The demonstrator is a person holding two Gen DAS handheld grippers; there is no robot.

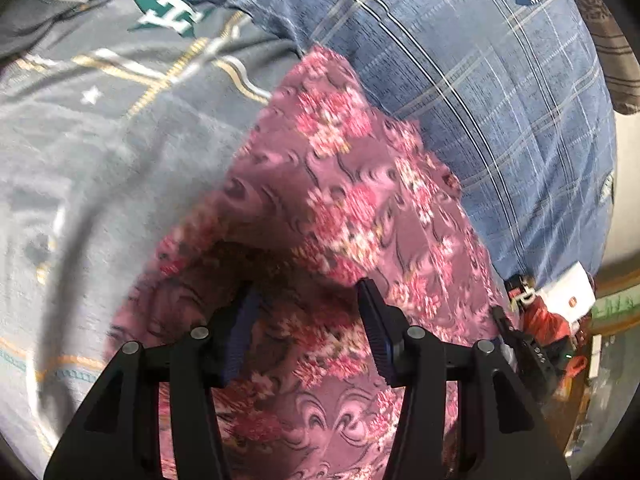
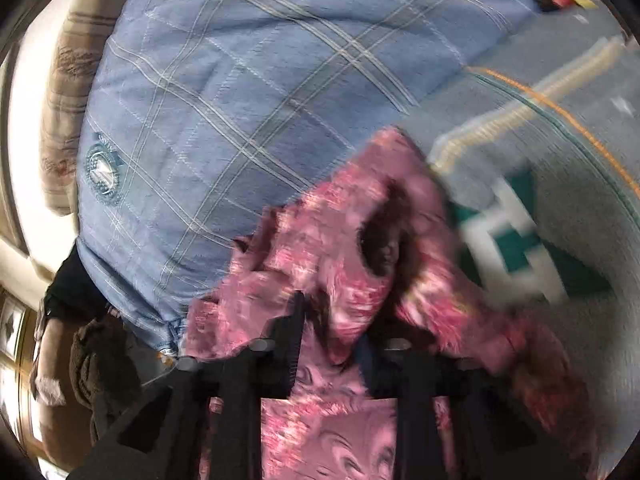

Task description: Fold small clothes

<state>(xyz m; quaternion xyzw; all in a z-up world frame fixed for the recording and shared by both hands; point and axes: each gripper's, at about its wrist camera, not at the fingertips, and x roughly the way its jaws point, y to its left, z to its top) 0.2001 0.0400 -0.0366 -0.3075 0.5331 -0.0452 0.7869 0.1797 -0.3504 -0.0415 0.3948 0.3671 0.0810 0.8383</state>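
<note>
- Pink floral garment (image 1: 344, 184) is lying on the bed, spreading from the seam between a grey blanket (image 1: 100, 168) and a blue plaid quilt (image 1: 500, 92) down toward both cameras.
- Left gripper (image 1: 308, 320) is hovering over the garment's near end with its jaws standing partly apart; the cloth is lying below and between them, and the ribbed pads are not pressing on it.
- Right gripper (image 2: 332, 328) is showing its jaws drawn close together, with a bunched fold of the garment (image 2: 344, 248) rising between them; motion blur is making the contact hard to see, but the cloth appears pinched there.
- In the right wrist view, the garment is gaping into a dark opening just above the jaws, possibly a sleeve or neck hole.
- Writing: the grey blanket is carrying a green and white block emblem (image 1: 172, 12), resembling letters, but I cannot read them; thin gold and teal lines are crossing it as well.
- The quilt is bearing a round embroidered crest (image 2: 102, 172) with a star in its middle and lettering around the ring, too small and blurred to read.
- A white box (image 1: 572, 292) with a small red mark is sitting beyond the bed's edge in the left wrist view; its label is not legible.
- A brown striped pillow (image 2: 68, 92) is lying against the quilt's far side.
</note>
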